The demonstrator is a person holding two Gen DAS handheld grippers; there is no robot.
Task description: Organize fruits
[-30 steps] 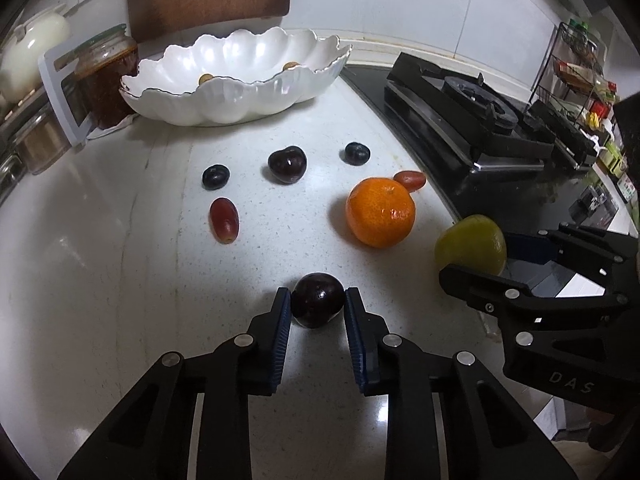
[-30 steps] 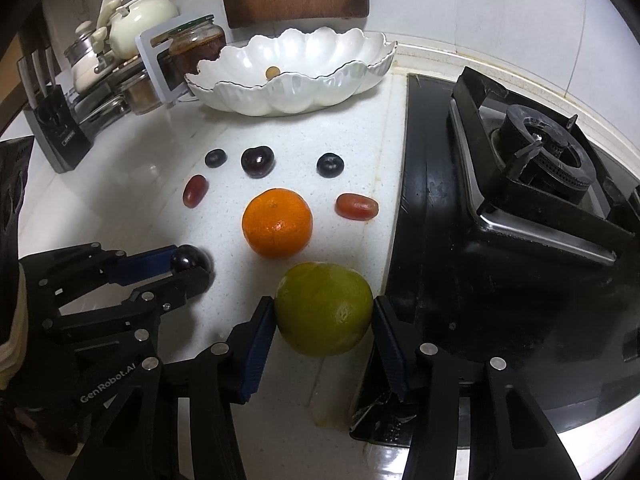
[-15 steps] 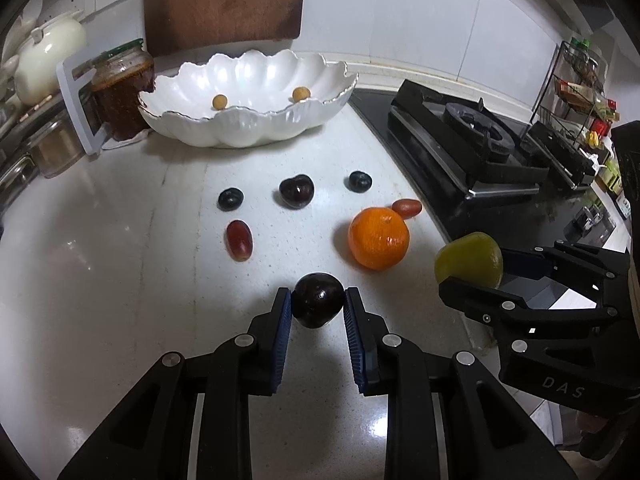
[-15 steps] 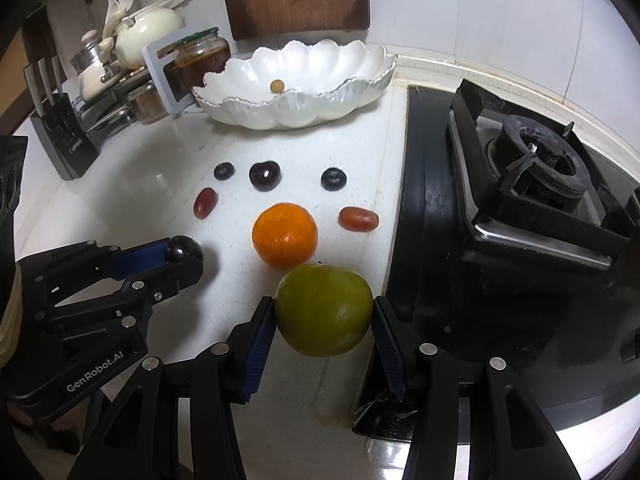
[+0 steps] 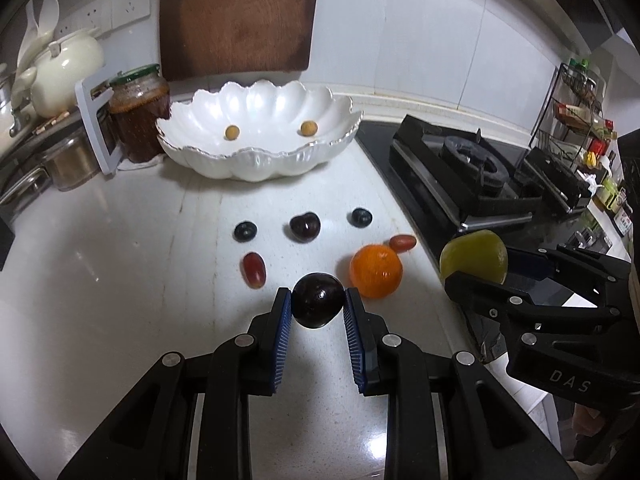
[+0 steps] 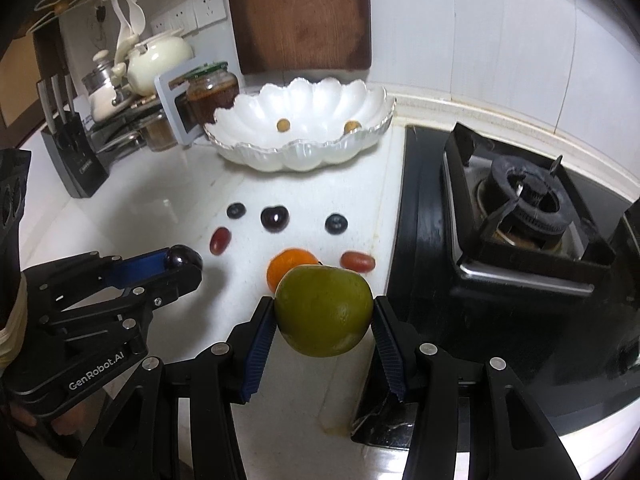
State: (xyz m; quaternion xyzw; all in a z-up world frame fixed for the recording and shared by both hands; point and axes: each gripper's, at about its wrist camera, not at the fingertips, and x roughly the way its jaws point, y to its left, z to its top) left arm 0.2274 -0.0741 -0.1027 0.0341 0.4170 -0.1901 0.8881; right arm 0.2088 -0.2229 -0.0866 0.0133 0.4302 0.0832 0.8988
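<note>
- The left gripper point(image 5: 318, 306) is clamped on a dark plum point(image 5: 318, 300), held clear above the white bench point(image 5: 120, 280).
- The right gripper point(image 6: 324, 316) is closed around a green citrus fruit point(image 6: 324, 310), also lifted off the bench, near the stove point(image 6: 520, 216).
- On the bench lie an orange point(image 5: 376, 270), two red grapes point(image 5: 254, 270), two blueberries point(image 5: 245, 231) and a dark cherry point(image 5: 305, 227).
- The scalloped white bowl point(image 5: 256, 160) at the back holds two small yellow fruits point(image 5: 231, 132).

A wooden cutting board point(image 5: 236, 16) leaned on the tiled wall. A gas stove point(image 6: 524, 216) stood right of the white tabletop point(image 5: 100, 264); a jar point(image 5: 138, 112) and teapot point(image 5: 64, 68) stood left.
</note>
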